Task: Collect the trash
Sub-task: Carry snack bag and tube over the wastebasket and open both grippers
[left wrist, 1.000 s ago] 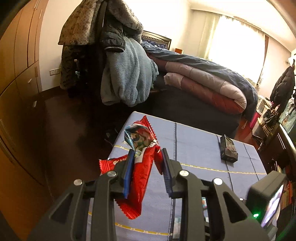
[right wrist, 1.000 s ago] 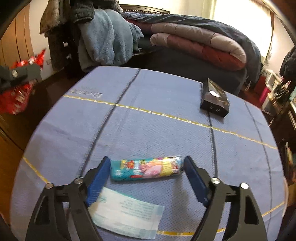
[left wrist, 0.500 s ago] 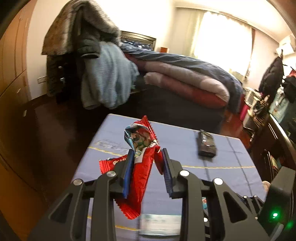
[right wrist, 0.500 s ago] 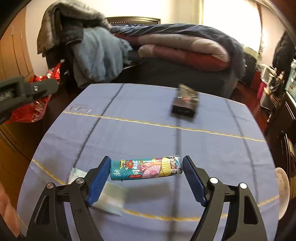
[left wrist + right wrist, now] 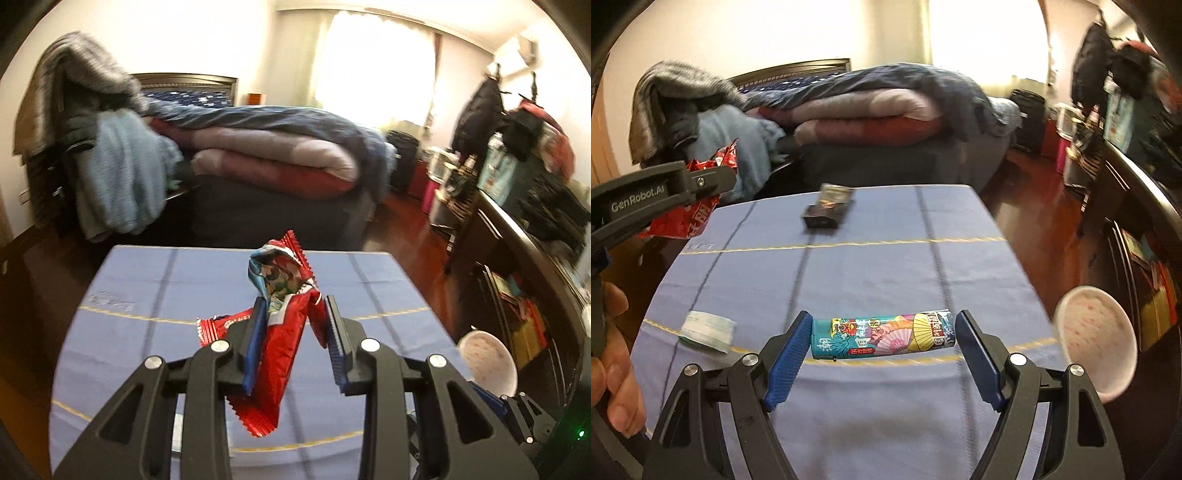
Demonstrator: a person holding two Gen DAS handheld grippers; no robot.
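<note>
Left gripper (image 5: pixel 293 332): jaws opening, crumpled red foil snack wrapper (image 5: pixel 280 332) between the pads, hanging above the blue cloth-covered table (image 5: pixel 147 280). Right gripper (image 5: pixel 882 343): fingers wide, clamped endwise on a teal printed cylindrical tube (image 5: pixel 882 338), lifted over the table.

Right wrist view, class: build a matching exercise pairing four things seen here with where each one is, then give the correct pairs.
Things:
1. red wrapper
2. colourful tube
3. dark box
4. folded paper

Places:
A. lying on the near left of the cloth
B. far side of the table
C. held across the right tool
D. in the left tool, left of the table

Pairs: 1-D, 2-C, 3-B, 4-A
</note>
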